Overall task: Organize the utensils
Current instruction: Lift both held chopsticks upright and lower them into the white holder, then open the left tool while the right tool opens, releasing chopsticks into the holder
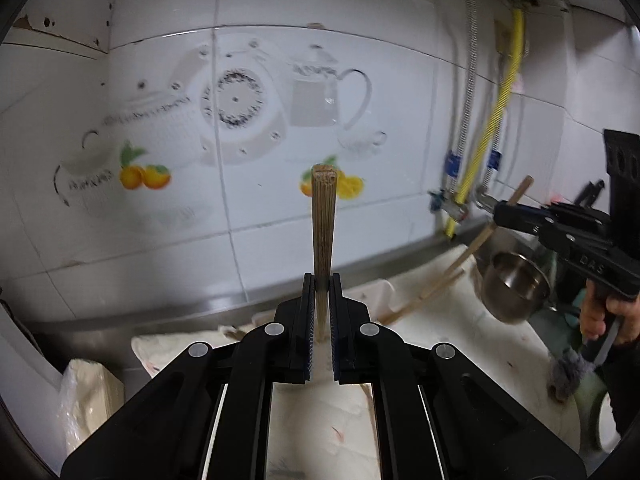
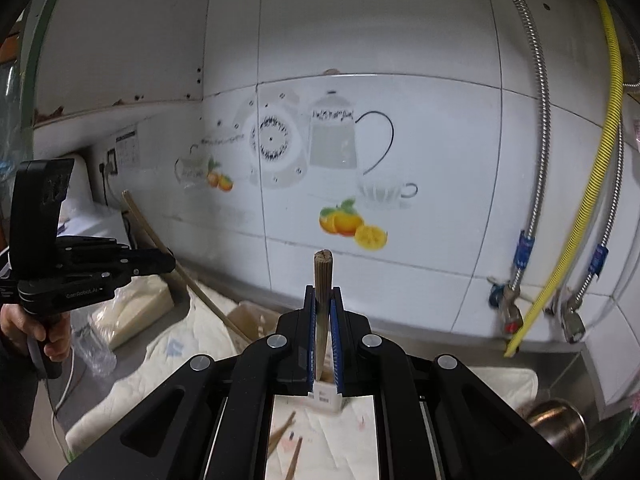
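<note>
My left gripper (image 1: 322, 280) is shut on a bamboo chopstick (image 1: 323, 220) that points up toward the tiled wall. My right gripper (image 2: 322, 292) is shut on another bamboo chopstick (image 2: 322, 276), also held upright. The right gripper shows in the left wrist view (image 1: 500, 212) with its chopstick (image 1: 486, 232) slanting down. The left gripper shows in the right wrist view (image 2: 170, 266) with its chopstick (image 2: 160, 246) slanting. More chopsticks (image 2: 286, 440) lie on the white cloth (image 2: 344, 440) below. A steel cup (image 1: 514, 286) stands at the right.
The tiled wall (image 1: 260, 200) with fruit decals is close ahead. Hoses and valves (image 2: 516, 280) hang at the right. A wrapped package (image 2: 136, 312) lies at the left on the steel counter. The steel cup also shows at lower right (image 2: 558, 428).
</note>
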{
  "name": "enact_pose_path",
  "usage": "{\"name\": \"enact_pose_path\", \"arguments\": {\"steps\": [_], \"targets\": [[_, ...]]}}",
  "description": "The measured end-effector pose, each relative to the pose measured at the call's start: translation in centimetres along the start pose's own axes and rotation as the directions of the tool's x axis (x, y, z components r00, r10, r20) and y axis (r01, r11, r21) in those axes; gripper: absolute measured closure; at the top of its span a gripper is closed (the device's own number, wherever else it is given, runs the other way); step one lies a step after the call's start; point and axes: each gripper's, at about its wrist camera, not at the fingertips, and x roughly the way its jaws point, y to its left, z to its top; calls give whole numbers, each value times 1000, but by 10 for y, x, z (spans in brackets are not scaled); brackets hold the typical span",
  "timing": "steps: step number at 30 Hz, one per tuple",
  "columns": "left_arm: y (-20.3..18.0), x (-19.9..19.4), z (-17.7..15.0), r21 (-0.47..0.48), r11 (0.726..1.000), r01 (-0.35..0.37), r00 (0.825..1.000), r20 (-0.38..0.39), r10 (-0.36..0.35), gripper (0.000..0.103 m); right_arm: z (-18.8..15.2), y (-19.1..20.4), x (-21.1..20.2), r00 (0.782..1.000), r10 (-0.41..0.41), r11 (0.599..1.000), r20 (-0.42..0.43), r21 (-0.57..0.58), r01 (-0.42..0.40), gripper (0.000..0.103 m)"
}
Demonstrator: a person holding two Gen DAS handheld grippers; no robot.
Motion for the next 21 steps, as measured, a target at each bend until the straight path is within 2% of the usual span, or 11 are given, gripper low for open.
{"name": "enact_pose_path", "arguments": {"steps": [4, 9, 21], "targets": [[15, 25, 1, -34, 999, -25, 999, -41, 23, 97, 6, 0, 18, 1000, -14, 1000, -11, 0, 14, 96], [22, 54, -16, -66, 998, -23, 995, -98, 17, 97, -3, -1, 41, 999, -17, 1000, -50, 3, 18, 96], [22, 76, -39, -78, 997, -27, 985, -171, 13, 97, -32, -7, 72, 991, -19, 999, -131, 33, 23, 96]]}}
